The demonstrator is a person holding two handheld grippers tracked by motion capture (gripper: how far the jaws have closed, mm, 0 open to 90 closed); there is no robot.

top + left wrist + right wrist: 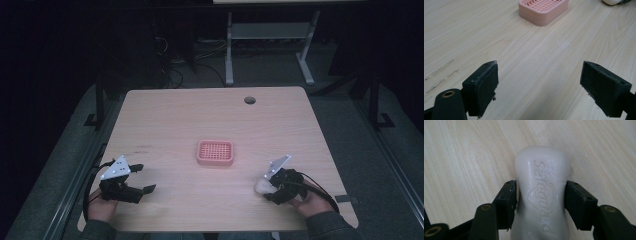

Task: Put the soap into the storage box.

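White soap [541, 195], a smooth bar with a brand word pressed into its top face, lies on the wooden table [210, 120] near the front right corner, well apart from the pink soap dish [215, 153] that stands at the middle of the table. The right gripper [540, 198] has its two black jaws closed in on the long sides of the bar, and in the right gripper view both pads touch the soap, one at each side, with no gap visible. I judge that the bar is hard and quite light, but its surface looks waxy and rounded, so it can slip out forward if the squeeze is too weak or sits too near the end. The narrow middle part, where the jaws are now, seems the best place to hold it, because there the sides are almost parallel. In the high view the right hand [307, 200] comes from the front edge, and its gripper points toward the left and a little away from the person, low over the table. The left gripper [131, 179] rests near the front left corner, and its jaws stand wide apart with nothing between them, only bare wood under them. From its own view the dish is ahead and the soap [610, 2] is far at the upper right.
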